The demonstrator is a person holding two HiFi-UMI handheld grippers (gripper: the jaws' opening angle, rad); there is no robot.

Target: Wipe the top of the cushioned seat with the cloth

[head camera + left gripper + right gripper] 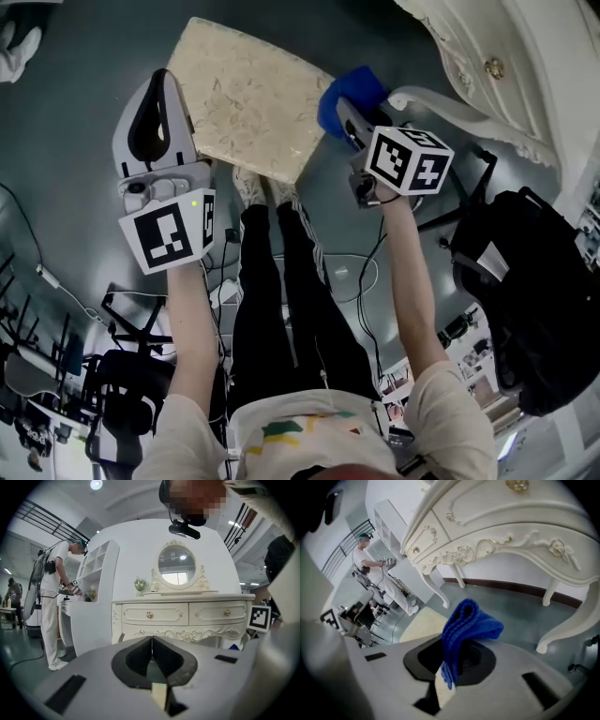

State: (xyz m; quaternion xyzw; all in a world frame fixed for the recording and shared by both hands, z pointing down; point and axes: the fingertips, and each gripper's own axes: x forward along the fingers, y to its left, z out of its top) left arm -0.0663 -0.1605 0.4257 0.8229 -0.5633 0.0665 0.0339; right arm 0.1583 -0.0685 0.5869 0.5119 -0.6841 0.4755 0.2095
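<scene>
The cushioned seat (248, 98) has a cream, patterned top and lies below me in the head view. My left gripper (159, 89) hovers over the seat's left edge. Its jaws are shut with nothing between them, and in the left gripper view the left gripper (152, 641) points level at the dressing table. My right gripper (349, 117) is off the seat's right corner, shut on a folded blue cloth (352, 92). In the right gripper view the cloth (466, 625) sticks up out of the right gripper (457, 656), with a piece of the seat (419, 625) behind it.
A white ornate dressing table (506, 56) stands at the upper right, close to the right gripper. A black backpack (530, 300) sits at the right, and cables (356, 281) lie on the floor by my legs. A person in white (51, 606) stands far off by white shelves.
</scene>
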